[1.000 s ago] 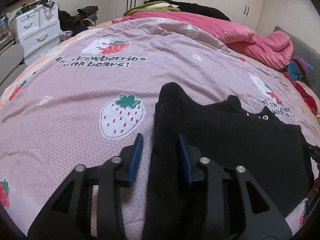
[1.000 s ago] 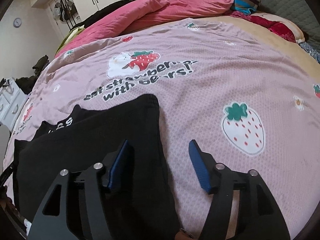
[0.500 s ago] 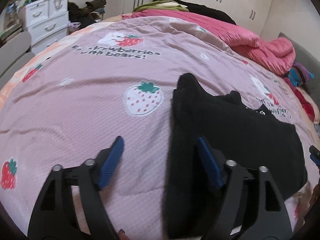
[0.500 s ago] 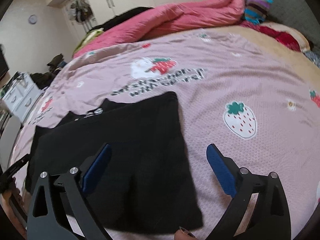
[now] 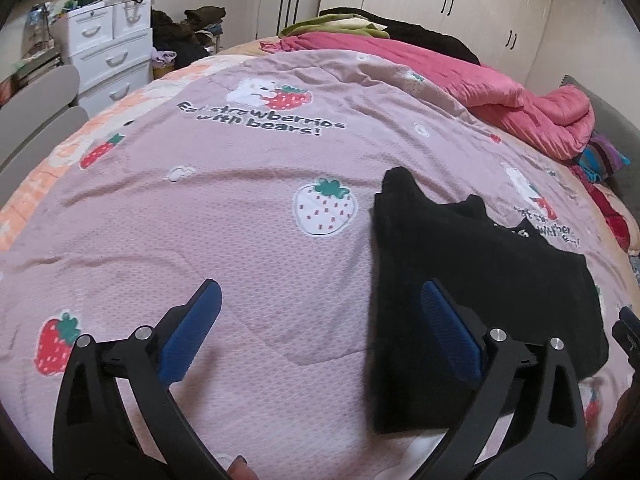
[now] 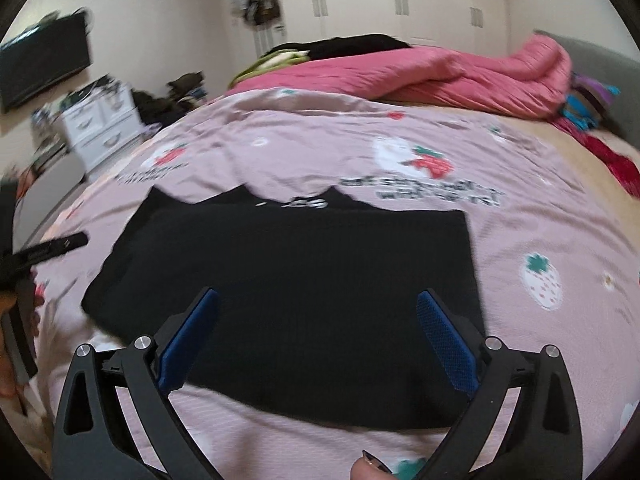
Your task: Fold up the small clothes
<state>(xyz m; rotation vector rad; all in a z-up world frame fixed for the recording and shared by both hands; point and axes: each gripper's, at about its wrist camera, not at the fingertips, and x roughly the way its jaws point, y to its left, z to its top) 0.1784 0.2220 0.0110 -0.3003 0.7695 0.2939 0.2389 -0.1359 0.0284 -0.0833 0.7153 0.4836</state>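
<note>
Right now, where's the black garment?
Flat on the pink bedspread: the black garment fills the centre of the right wrist view, ahead of the open right gripper.

A: Garment (image 6: 304,280)? Bedspread (image 5: 240,240)?
B: Black; mauve-pink, printed with strawberries and bears.
A: Quilt (image 5: 500,96)? Claw pads (image 5: 192,332)?
B: Plain hot pink; blue on black arms.

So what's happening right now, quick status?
Left gripper open, empty. Right gripper open, empty. Black garment lies flat, folded, on strawberry bedspread. Nothing on it.
</note>
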